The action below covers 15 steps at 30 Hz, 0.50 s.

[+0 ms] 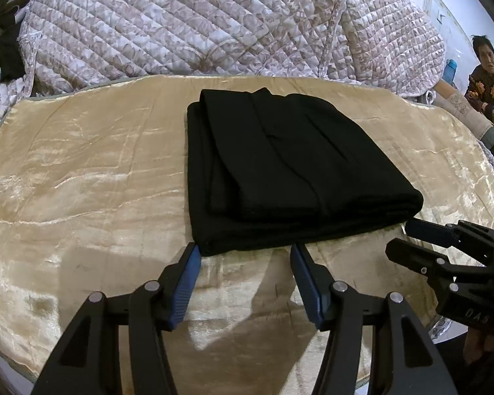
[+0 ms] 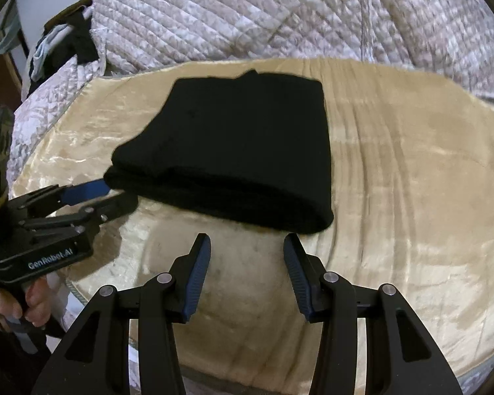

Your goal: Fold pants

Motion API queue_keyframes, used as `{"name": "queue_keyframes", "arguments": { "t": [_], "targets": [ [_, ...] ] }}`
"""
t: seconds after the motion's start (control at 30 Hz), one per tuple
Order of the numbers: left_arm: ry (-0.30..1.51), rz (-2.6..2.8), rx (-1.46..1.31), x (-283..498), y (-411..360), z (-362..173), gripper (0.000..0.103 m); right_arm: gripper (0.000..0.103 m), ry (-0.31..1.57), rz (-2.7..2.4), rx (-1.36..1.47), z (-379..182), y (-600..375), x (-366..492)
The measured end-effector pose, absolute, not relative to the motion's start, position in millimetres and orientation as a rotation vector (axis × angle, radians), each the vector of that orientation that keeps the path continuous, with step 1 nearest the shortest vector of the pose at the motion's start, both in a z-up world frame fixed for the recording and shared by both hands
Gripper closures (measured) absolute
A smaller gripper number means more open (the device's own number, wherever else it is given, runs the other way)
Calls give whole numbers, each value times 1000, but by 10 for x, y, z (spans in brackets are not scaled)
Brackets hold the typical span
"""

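The black pants (image 1: 289, 168) lie folded into a thick rectangular stack on a shiny beige blanket (image 1: 82, 171). They also show in the right wrist view (image 2: 237, 144). My left gripper (image 1: 245, 253) is open and empty, its blue-padded fingertips just short of the stack's near edge. It shows from the side in the right wrist view (image 2: 112, 194), at the stack's left corner. My right gripper (image 2: 247, 242) is open and empty, just in front of the stack's near right corner. It shows at the right in the left wrist view (image 1: 401, 237).
A quilted floral bedspread (image 1: 187, 23) rises behind the blanket. A seated person (image 1: 487, 75) is at the far right. Dark clothes (image 2: 66, 49) hang at the far left. The beige blanket (image 2: 411, 164) spreads wide to the right of the pants.
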State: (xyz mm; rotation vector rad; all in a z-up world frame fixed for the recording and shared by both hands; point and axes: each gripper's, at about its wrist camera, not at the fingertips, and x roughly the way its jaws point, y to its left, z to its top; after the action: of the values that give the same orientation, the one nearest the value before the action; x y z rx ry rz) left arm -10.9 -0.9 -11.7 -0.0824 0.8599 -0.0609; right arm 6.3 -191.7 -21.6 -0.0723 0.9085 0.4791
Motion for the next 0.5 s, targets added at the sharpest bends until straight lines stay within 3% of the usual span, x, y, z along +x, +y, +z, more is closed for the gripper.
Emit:
{"name": "queue_keyframes", "arguments": {
  "t": [0.1,0.27,0.5],
  "targets": [
    [863,-66,-58,-105,-37,-160,40,56,927,451,-82,-263,-1927,110],
    [857,-85,-12,-128,-141,-193,25,55,931,446,-83,-285,-1944,140],
    [851,-79,11,-140,-201,-218,17,45,915,466,-119,-310,-1896,118]
  ]
}}
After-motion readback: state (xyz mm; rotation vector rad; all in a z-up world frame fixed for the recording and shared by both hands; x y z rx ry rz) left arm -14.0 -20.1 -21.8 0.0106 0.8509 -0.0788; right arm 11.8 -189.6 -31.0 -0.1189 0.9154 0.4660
